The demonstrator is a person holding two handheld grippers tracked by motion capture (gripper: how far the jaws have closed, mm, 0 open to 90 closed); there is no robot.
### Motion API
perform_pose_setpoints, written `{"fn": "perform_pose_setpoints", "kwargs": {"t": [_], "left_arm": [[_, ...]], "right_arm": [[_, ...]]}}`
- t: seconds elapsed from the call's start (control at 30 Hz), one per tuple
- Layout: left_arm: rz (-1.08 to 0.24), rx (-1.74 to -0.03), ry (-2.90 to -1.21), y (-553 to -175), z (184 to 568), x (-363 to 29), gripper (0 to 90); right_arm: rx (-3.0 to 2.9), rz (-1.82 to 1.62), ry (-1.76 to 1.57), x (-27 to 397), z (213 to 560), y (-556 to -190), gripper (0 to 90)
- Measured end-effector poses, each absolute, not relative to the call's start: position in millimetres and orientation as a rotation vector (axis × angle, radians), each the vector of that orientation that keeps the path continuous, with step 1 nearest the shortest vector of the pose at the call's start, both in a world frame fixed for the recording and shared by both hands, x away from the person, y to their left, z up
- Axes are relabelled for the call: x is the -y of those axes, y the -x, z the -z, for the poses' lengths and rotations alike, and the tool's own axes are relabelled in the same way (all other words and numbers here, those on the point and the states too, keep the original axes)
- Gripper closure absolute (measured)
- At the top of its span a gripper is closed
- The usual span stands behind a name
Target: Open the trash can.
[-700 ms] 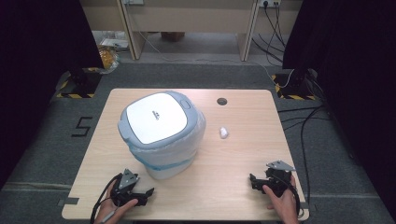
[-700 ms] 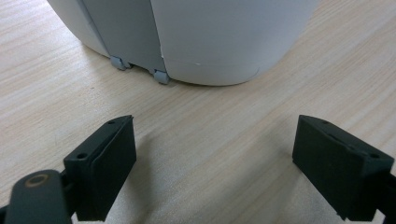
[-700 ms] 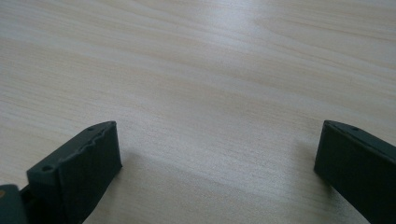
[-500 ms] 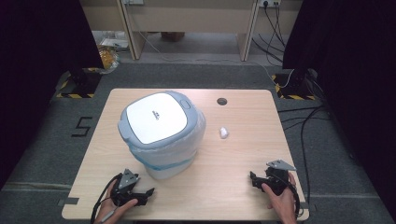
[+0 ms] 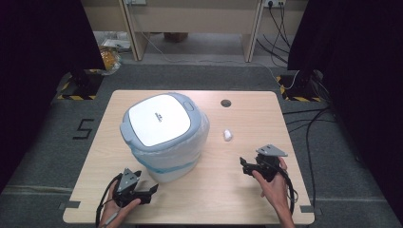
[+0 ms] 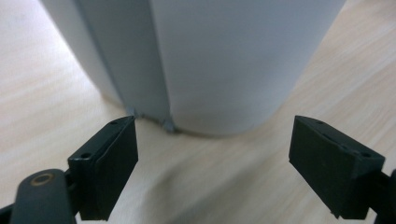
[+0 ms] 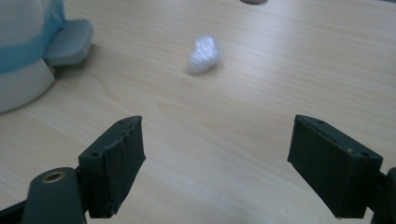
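A white bin with a grey-blue lid (image 5: 161,128) and a white liner stands left of centre on the wooden table (image 5: 247,199). A small crumpled white paper ball (image 5: 228,135) lies to its right. My left gripper (image 5: 151,190) rests near the front edge, open and empty, its jaws facing the bin's base (image 6: 219,60) close ahead. My right gripper (image 5: 244,166) is held in a hand at the front right, open and empty. In the right gripper view the paper ball (image 7: 204,55) lies ahead of its jaws, and the bin (image 7: 28,51) sits at the left.
A round cable hole (image 5: 226,103) sits near the table's far edge. Bare wood lies between the two grippers. Cables (image 5: 309,123) trail over the grey floor at the right, and dark curtains flank both sides.
The right gripper has moved forward and to the left, toward the paper ball. The left gripper has stayed about where it was. Bin and paper ball are unmoved.
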State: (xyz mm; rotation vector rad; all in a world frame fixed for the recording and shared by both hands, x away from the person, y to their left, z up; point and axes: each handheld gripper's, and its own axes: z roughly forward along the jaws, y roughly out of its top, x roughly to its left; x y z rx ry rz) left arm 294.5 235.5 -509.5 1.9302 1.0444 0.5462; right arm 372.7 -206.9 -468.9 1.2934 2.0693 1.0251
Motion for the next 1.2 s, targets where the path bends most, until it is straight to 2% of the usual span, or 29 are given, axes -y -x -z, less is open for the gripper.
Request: {"fn": "perform_pose_setpoints", "kwargs": {"t": [0.17, 0.3, 0.67, 0.97, 1.2], "left_arm": [[-0.563, -1.015, -1.91, -303, 508, -229, 15.0], [-0.591, -1.004, -1.915, -310, 508, -224, 7.5], [-0.585, -0.96, -1.935, -329, 508, -215, 8.4], [-0.586, -0.935, -1.93, -341, 510, -209, 8.4], [-0.59, -0.93, -1.925, -343, 511, -208, 8.5]], "right_arm": [[-2.097, -1.056, -1.248, 184, 466, -391, 18.8], [-2.103, -1.056, -1.239, 176, 469, -399, 19.0], [-2.057, -1.181, -1.253, 167, 471, -421, 20.0], [-2.05, -1.133, -1.214, 140, 476, -457, 20.9], [-2.122, -1.176, -1.275, 116, 497, -502, 20.6]]}}
